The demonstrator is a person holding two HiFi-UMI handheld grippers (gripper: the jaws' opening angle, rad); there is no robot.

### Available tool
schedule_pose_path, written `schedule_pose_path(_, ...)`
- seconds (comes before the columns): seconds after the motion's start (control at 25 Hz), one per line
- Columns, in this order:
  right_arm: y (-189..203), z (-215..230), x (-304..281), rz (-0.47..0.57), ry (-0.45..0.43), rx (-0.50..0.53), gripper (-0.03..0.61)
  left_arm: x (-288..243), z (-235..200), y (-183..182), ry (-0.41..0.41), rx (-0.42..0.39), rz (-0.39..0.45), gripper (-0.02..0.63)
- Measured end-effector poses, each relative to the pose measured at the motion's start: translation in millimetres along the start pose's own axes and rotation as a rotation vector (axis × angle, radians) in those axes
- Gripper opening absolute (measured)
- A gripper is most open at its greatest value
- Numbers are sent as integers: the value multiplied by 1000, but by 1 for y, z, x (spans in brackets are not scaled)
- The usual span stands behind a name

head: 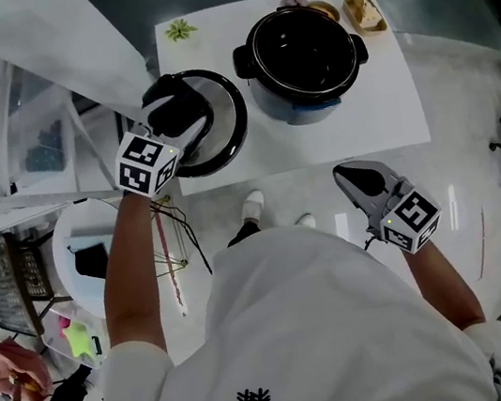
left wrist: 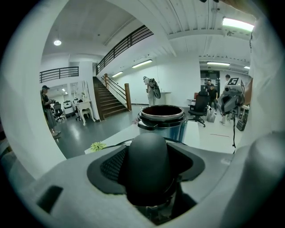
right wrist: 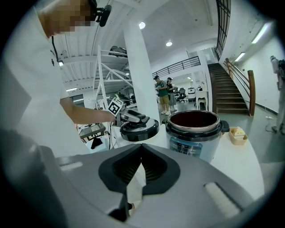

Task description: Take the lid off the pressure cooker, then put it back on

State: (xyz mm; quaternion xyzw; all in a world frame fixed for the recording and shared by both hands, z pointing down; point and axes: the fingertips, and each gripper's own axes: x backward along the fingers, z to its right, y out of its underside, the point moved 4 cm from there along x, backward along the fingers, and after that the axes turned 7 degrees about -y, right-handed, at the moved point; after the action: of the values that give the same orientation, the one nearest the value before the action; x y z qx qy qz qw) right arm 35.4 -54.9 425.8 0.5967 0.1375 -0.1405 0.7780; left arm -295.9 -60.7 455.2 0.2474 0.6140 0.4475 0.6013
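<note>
Since the left hand-held gripper (head: 176, 108) grips the lid (head: 230, 120) and the right hand-held gripper (head: 357, 175) sits shut and empty, I'd keep that lid level.

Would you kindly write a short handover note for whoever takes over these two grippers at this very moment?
Left gripper: shut on the knob of the lid, at the left part of the table, beside the pressure cooker. Whether the lid rests on the table is unclear.
Right gripper: shut, empty, short of the table's near edge.
Done: lid off, pressure cooker open.
Left: put the lid back on.
</note>
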Motion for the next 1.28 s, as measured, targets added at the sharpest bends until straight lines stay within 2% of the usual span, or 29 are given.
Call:
schedule_pose_path(0.72, 3, -3, 9, -39, 117, -29, 14, -58, 24, 75, 11, 49, -57, 295)
schedule_pose_path(0.92, 5, -4, 11, -50, 140, -53, 14, -67, 26, 88, 8, 66, -66, 295)
schedule_pose_path(1.28, 11, -3, 12, -58, 173, -97, 14, -79, 29, 105, -16, 50, -71, 295)
